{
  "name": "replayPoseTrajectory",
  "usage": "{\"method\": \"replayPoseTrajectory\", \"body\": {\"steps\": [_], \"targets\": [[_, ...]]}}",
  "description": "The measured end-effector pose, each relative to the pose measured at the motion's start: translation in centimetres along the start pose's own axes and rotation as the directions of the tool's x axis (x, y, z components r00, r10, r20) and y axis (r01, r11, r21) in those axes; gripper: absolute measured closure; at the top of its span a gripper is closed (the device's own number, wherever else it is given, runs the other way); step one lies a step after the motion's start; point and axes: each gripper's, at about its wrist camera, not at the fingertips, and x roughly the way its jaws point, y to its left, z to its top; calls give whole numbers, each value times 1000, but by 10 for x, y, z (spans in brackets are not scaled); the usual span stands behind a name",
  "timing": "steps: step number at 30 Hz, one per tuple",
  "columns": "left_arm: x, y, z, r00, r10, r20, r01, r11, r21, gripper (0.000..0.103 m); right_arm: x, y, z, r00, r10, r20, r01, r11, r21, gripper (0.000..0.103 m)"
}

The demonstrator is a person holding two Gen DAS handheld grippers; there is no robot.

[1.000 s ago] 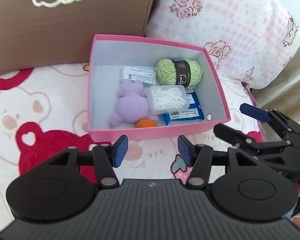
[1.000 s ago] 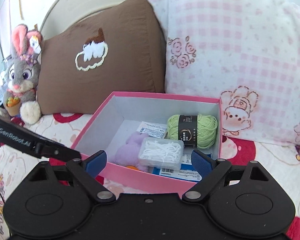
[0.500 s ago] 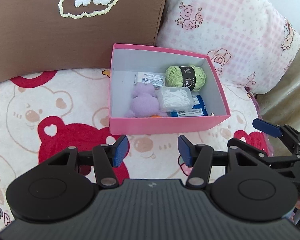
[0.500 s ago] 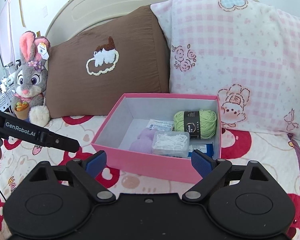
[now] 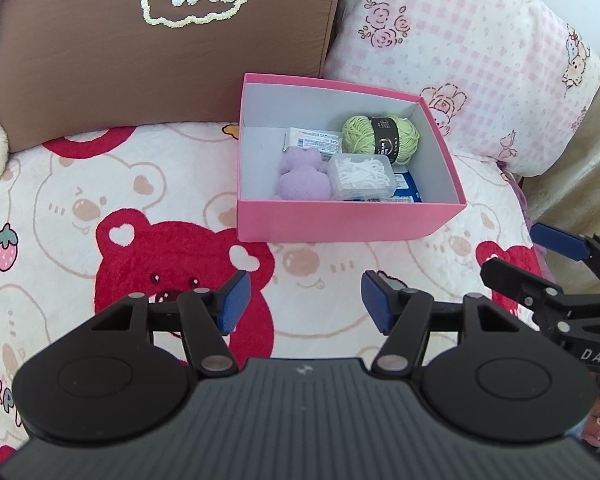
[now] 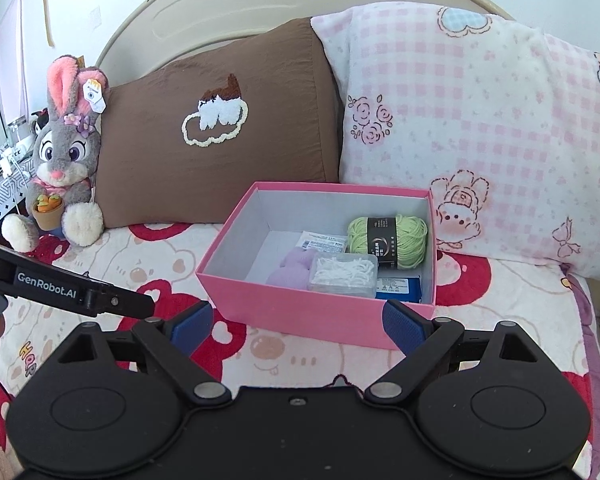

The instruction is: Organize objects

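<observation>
Left gripper (image 5: 304, 300): hovers over the blanket, near side of the box; its jaws have just been opening and now stand about halfway apart, with nothing between the blue pads.
Right gripper (image 6: 298, 322): jaws spread wide, holding nothing; the near wall of the box shows between its blue pads, apart from them. In the left wrist view it sits at the far right edge, over the blanket.
Pink box (image 5: 340, 220): open, lidless, on the bear-print blanket (image 5: 100, 200), its far wall just in front of the two pillows.
Green yarn ball (image 5: 380, 136): in the far right corner of the box, with a black label band around it.
Purple plush (image 5: 302, 178): in the box's near left part, just beside the clear case.
Clear case of white picks (image 5: 360, 176): near the middle of the box, lying partly on the blue packet.
Blue packet (image 5: 406, 190): flat on the box floor, near right, mostly covered by the clear case.
White packet (image 5: 314, 138): flat on the floor at the far side, left of the yarn.
Brown pillow (image 5: 160, 60): leans at the far left, with a white cloud patch.
Pink checked pillow (image 5: 460, 52): leans at the far right, touching the brown one.
Rabbit plush (image 6: 64, 160): sits upright at the far left, beside the brown pillow.
</observation>
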Motion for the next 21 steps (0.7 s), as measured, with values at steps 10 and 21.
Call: {"method": "replayPoseTrajectory", "body": {"steps": [10, 21], "targets": [[-1, 7, -16, 1000, 21, 6, -21, 999, -24, 34, -10, 2, -16, 999, -49, -18, 49, 999, -4, 8], [-11, 3, -27, 998, 51, 34, -51, 999, 6, 18, -6, -3, -26, 988, -126, -91, 130, 990, 45, 3]]}}
